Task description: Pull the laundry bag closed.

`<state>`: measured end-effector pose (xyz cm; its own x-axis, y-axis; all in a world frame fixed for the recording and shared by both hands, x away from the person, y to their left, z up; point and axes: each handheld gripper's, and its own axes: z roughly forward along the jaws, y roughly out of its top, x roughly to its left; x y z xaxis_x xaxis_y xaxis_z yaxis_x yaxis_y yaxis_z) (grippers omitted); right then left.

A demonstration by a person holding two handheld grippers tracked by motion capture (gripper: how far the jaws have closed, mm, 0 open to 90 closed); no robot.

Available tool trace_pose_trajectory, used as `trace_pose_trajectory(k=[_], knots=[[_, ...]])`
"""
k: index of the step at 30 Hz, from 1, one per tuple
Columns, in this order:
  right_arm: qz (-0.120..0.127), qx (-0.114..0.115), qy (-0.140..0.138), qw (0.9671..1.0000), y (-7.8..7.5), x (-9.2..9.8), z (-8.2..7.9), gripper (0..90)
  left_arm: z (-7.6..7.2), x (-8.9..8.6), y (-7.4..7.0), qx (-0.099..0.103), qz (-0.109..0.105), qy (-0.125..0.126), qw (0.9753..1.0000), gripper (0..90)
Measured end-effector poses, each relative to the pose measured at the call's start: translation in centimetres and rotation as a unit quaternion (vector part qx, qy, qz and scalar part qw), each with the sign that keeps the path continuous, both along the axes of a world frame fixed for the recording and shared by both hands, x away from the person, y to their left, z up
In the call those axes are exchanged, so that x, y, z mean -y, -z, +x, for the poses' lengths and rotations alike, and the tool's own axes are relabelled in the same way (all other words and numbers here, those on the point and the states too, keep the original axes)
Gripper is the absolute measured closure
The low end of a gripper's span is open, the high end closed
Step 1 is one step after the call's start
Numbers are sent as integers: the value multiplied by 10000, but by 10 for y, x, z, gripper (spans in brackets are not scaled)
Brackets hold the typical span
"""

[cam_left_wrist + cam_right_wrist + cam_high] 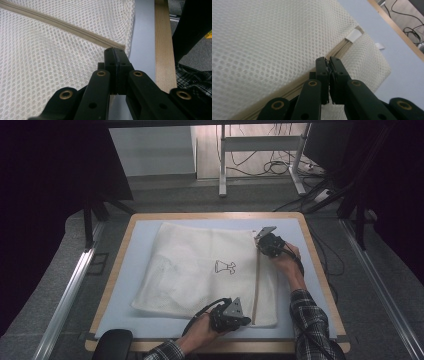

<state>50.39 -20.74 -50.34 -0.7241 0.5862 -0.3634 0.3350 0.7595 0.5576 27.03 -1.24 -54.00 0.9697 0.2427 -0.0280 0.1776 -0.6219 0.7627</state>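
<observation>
- Where the white mesh bag (200, 270) lies flat across the middle of the blue table mat (135, 240), its beige zipper (257, 280) runs along the bag's right side, from near edge to far edge.
- The left gripper (246, 320) sits at the zipper's near end; in the left gripper view its jaws are pressed together on the zipper's end (117, 46).
- The right gripper (261, 245) sits at the zipper's far end; its jaws are closed on something small at the zipper line (337, 53), seemingly the pull, too hidden to tell.
- A small black print (225, 267) lies left of the zipper, mid-bag.
</observation>
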Motion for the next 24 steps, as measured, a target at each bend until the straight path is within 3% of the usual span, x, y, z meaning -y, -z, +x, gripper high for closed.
trace_pose_trajectory(k=[13, 24], knots=[[33, 3, 7, 10000, 0, -3, 15, 851, -1, 0, 0, 31, 2, -11, 10000, 900], [-103, -100, -84, 9999, -1, 0, 19, 837, -1, 0, 0, 42, -4, -11, 10000, 900]])
